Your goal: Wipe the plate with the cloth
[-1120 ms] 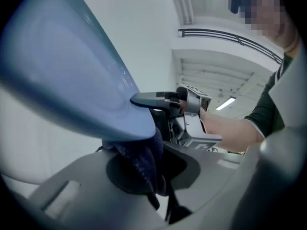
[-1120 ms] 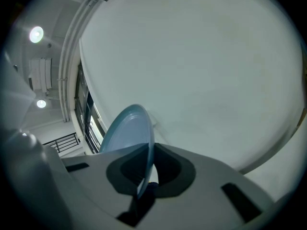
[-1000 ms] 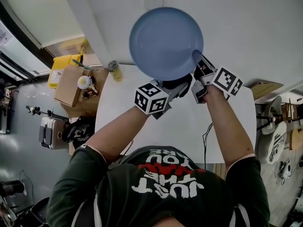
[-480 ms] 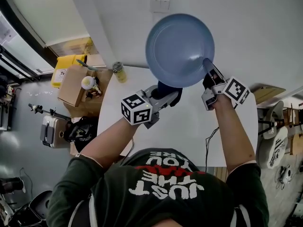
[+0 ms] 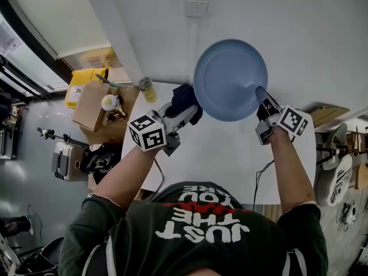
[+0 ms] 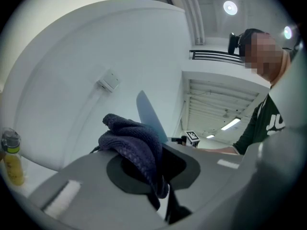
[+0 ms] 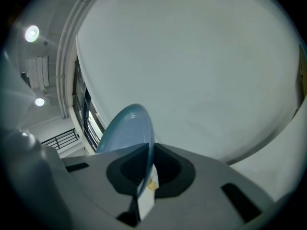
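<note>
A light blue plate (image 5: 230, 79) is held upright in the air, its face toward the head camera. My right gripper (image 5: 260, 94) is shut on its lower right rim; in the right gripper view the plate (image 7: 127, 131) stands edge-on between the jaws. My left gripper (image 5: 185, 105) is shut on a dark blue cloth (image 5: 184, 98), which bunches out of the jaws as the cloth (image 6: 134, 143) in the left gripper view. The cloth sits just left of the plate's rim (image 6: 146, 114), a little apart from it.
A white table (image 5: 218, 154) lies below both arms. At its far left corner stands a small jar (image 5: 147, 87). Left of the table are a cardboard box (image 5: 92, 105) and a yellow bin (image 5: 80, 85). A wall switch (image 5: 195, 6) is above the plate.
The plate and right gripper have moved right and lower in the head view. The left gripper with the cloth has slid left, off the plate's lower edge to beside its left rim.
</note>
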A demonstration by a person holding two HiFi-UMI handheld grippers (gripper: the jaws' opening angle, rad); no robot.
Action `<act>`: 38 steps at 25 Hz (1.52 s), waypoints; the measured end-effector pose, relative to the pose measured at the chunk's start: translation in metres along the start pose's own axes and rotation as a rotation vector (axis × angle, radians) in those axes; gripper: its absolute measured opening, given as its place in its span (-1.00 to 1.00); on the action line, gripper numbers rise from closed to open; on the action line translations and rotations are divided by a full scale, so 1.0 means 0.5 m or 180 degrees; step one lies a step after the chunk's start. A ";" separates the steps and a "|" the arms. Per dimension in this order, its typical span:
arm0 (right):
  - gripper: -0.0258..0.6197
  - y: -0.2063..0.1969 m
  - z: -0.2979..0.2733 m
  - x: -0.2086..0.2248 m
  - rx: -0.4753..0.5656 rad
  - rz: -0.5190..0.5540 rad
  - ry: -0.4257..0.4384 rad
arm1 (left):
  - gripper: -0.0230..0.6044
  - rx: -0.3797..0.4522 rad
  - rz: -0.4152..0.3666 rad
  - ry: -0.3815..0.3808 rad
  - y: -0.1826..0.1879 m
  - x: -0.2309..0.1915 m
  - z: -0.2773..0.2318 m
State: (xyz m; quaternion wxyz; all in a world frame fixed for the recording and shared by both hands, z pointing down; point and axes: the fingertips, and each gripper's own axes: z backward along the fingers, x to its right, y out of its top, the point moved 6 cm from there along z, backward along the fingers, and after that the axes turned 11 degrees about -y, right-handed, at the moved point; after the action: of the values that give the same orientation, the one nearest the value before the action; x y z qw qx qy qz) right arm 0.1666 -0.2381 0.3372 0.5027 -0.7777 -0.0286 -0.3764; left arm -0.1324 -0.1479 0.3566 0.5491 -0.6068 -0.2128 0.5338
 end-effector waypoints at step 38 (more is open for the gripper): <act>-0.87 -0.199 0.010 -0.221 -0.0897 0.3239 0.0876 | -0.78 -0.2397 -0.0327 -0.1454 0.044 0.033 -0.210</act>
State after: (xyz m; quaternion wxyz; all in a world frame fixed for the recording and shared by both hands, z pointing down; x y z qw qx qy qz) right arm 0.0481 -0.1482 0.3439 0.5114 -0.6968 0.4681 -0.1842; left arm -0.0413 -0.1869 0.3121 0.2544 -0.6197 -0.5382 0.5115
